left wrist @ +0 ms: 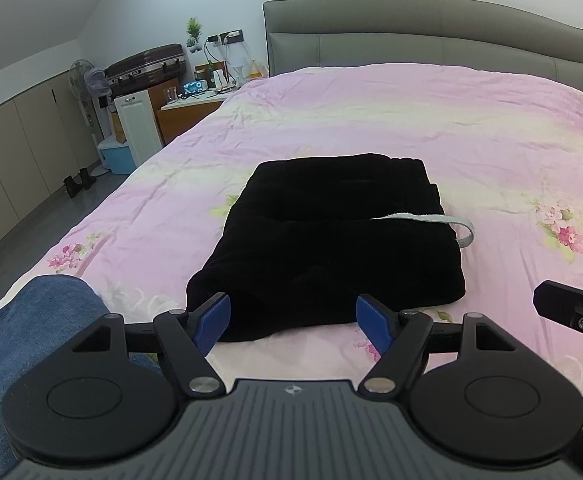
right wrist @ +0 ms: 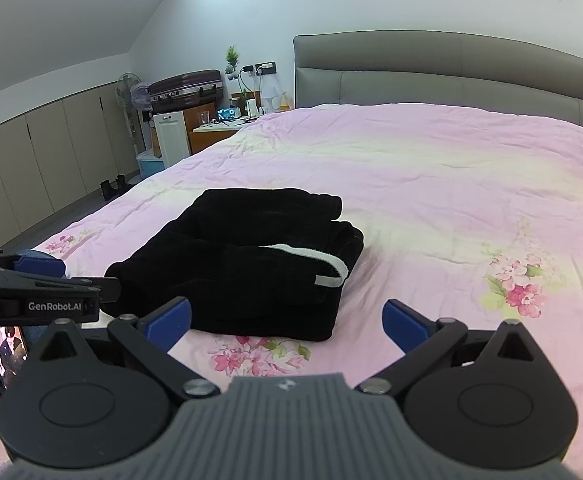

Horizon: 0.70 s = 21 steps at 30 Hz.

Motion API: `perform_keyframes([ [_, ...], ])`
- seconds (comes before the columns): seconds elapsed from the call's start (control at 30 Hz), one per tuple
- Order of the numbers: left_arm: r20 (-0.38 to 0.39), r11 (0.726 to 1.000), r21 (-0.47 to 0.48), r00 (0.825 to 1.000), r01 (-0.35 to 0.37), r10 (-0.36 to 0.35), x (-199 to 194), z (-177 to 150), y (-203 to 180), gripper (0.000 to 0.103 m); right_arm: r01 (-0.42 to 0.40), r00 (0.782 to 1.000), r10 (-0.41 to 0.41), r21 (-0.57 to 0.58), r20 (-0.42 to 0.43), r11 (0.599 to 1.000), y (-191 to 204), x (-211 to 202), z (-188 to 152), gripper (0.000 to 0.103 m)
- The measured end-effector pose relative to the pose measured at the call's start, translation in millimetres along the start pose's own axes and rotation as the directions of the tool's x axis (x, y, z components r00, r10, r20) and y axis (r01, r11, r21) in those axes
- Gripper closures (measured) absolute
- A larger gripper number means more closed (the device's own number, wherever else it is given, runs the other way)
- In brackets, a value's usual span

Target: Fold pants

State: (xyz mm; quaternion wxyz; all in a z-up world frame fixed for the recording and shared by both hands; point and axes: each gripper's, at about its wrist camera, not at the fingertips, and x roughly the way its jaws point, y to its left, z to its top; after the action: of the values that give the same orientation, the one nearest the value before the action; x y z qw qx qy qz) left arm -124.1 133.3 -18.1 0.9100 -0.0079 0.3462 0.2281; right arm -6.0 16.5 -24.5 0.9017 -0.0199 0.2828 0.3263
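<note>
Black pants lie folded into a compact stack on the pink bed, also in the right wrist view. A grey-white strap curls out at their right side, seen too in the right wrist view. My left gripper is open and empty, its blue pads at the near edge of the stack. My right gripper is open and empty, just in front of the stack's near right corner. The left gripper's side shows at the left of the right wrist view.
The pink floral bedspread covers a wide bed with a grey headboard. A nightstand with clutter, a suitcase and a fan stand to the left. My jeans-clad leg is at the bed's near left edge.
</note>
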Motion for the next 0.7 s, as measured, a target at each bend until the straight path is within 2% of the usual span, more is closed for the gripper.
perform_keyframes([
  [0.7,-0.002,1.0,0.002,1.0,-0.002,0.002,-4.7,1.5,-2.7,0.018,0.013,1.0,-0.013,0.016,0.01,1.0,-1.2,0.8,1.5,0.005],
])
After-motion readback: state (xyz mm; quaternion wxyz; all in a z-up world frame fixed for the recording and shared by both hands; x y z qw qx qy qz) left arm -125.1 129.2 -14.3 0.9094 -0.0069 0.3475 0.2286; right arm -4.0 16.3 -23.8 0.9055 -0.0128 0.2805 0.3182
